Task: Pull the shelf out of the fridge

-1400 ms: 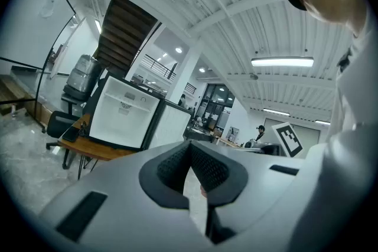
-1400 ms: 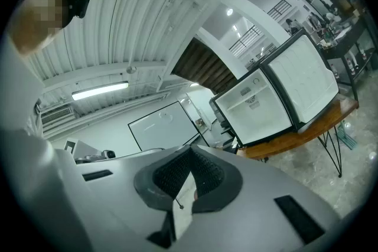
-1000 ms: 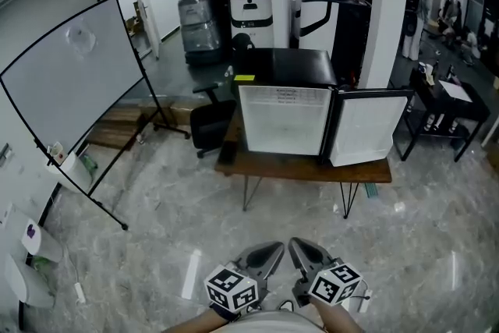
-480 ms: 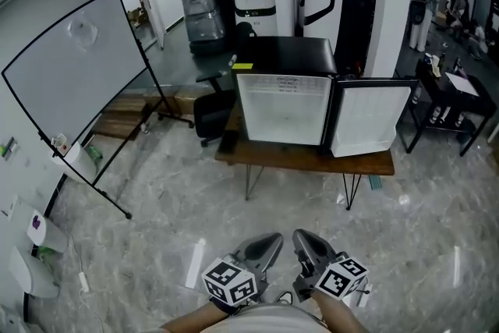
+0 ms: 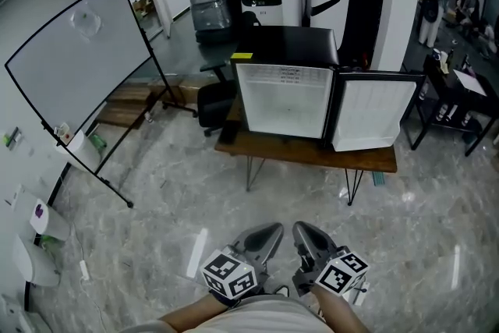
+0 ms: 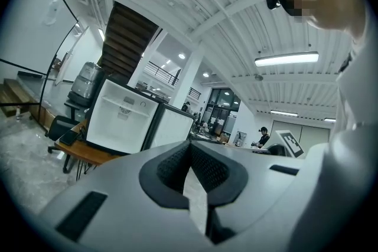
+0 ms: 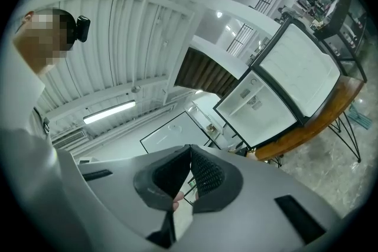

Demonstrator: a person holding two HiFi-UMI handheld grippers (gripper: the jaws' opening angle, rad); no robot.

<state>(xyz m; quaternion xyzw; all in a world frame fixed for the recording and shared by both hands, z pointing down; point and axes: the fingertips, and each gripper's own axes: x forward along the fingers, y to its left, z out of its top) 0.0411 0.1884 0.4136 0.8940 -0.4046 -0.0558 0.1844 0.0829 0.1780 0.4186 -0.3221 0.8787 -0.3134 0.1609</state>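
I am holding my left gripper [image 5: 274, 230] and right gripper [image 5: 299, 229] side by side at the bottom centre of the head view, both well apart from the fridge [image 5: 284, 99]. The fridge is sitting on a table [image 5: 296, 155] in the upper middle, and its door [image 5: 378, 111] is hanging open to the right. A chair [image 5: 210, 101] is standing just left of the table — farther left, a whiteboard [image 5: 78, 66] is filling the upper left. A pillar [image 5: 401, 12] is rising behind the door, and a side table [image 5: 468, 86] is standing at the right edge.

Open office-lab hall: whiteboard [image 5: 82, 62], office chair [image 5: 214, 104], water dispenser [image 5: 209, 4]
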